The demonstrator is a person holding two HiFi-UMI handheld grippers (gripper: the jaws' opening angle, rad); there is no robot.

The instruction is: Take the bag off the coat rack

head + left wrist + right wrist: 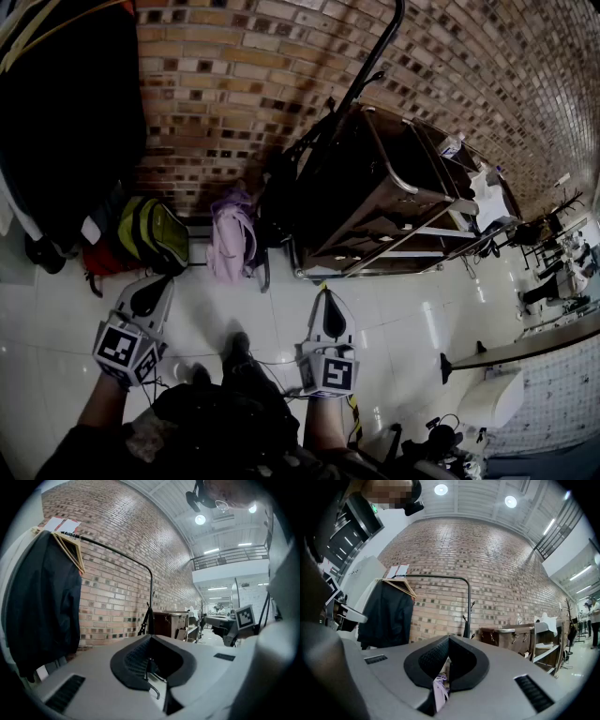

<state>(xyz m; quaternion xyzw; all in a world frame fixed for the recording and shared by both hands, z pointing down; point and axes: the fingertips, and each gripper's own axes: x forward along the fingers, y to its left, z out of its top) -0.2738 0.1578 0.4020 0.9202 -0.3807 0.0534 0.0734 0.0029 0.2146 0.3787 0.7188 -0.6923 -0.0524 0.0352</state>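
Both grippers were down low in front of me, pointing at the brick wall [244, 75]. The left gripper [167, 281] had its fingers closed tip to tip with nothing between them. Same story for the right gripper [323, 291]: fingers shut and empty. So that's 2 grippers and 0 things held.

The bag for the job looked like the lavender bag [230, 234]. It sat at the foot of the wall, just left of the dark coat rack [466, 626]. Honestly I couldn't tell whether it hung from the rack or just leaned beside it. It was ahead of both grippers and a bit between them, not touching either. In the right gripper view I caught a sliver of lavender through the gap under the closed fingers.

I counted 3 bags along that wall. Left of the lavender one was a yellow-green and black backpack [155, 234], and a red bag [103, 258] was tucked in beside that, further left.

There was 1 dark coat [66, 122] over on the left. It hung on a wooden hanger [70, 550] from 1 black clothes rail [117, 552] that curved down to the floor [234, 309].

Right of the rack stood 1 brown cart [394, 197] with metal rails, close to the wall. The floor under the grippers was pale glossy tile.
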